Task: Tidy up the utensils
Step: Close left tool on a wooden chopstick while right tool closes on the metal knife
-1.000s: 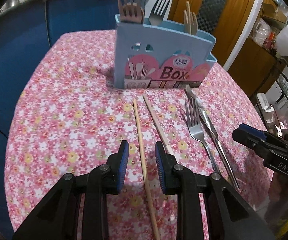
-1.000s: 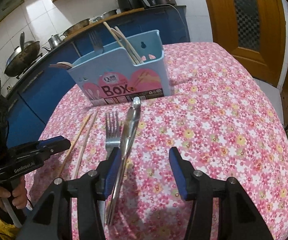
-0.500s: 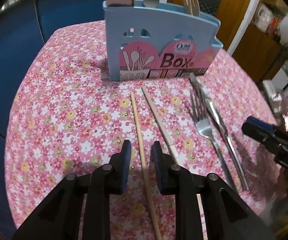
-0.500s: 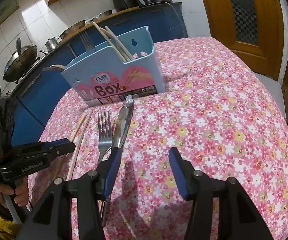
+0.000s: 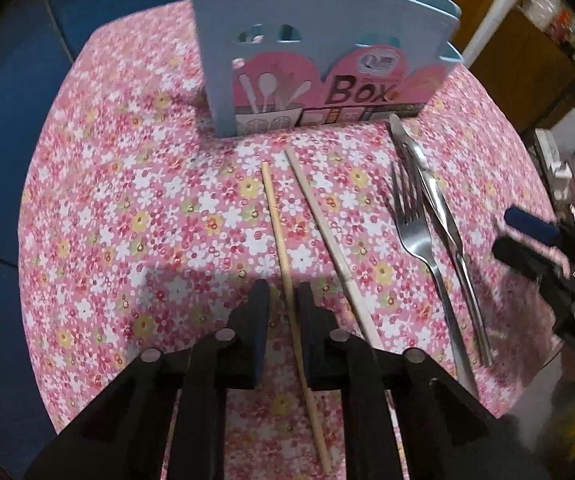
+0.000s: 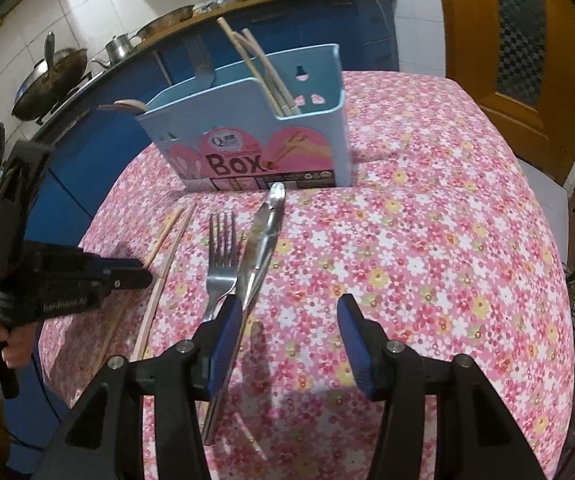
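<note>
Two chopsticks (image 6: 265,68) lean in the blue utensil box's (image 6: 247,136) right compartment.

The left gripper (image 5: 283,300) is built of matte black plastic arms joined by round silver pivot pins, and its fingers (image 5: 258,320) are faced with dark blue pads. The right gripper (image 6: 287,320) has the same black frame and silver pins, with brighter blue pads. White lettering is printed on the left gripper's body, gripped by a bare hand (image 6: 11,344) beside a yellow sleeve.
</note>
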`<move>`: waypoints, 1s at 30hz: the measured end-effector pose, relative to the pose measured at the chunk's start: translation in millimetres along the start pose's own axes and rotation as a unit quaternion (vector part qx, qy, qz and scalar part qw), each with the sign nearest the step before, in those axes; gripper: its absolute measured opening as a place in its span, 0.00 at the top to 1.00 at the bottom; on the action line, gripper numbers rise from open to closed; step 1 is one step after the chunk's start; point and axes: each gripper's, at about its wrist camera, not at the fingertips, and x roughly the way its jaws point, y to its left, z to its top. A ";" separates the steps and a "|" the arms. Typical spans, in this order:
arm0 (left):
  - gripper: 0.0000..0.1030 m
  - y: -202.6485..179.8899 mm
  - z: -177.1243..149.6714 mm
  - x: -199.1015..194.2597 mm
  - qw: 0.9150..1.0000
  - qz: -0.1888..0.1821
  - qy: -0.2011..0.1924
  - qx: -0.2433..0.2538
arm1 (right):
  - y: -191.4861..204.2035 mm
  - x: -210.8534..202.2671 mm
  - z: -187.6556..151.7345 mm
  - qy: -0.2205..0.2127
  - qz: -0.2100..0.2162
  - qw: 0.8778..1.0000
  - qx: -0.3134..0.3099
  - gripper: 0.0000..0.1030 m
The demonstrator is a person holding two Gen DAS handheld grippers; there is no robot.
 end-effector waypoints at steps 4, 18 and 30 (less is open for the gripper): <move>0.97 14.1 8.1 1.5 0.999 -0.022 0.009 -0.024 | 10.5 2.0 5.6 0.031 0.020 0.999 -0.009 0.49; 0.98 44.6 -17.8 -26.8 0.991 -0.075 -0.100 -0.056 | 35.7 30.8 30.2 0.128 -0.016 0.990 -0.058 0.68; 0.98 47.0 -60.2 -60.2 0.980 -0.080 -0.173 -0.049 | 54.0 72.7 39.7 0.202 -0.046 0.976 -0.066 0.76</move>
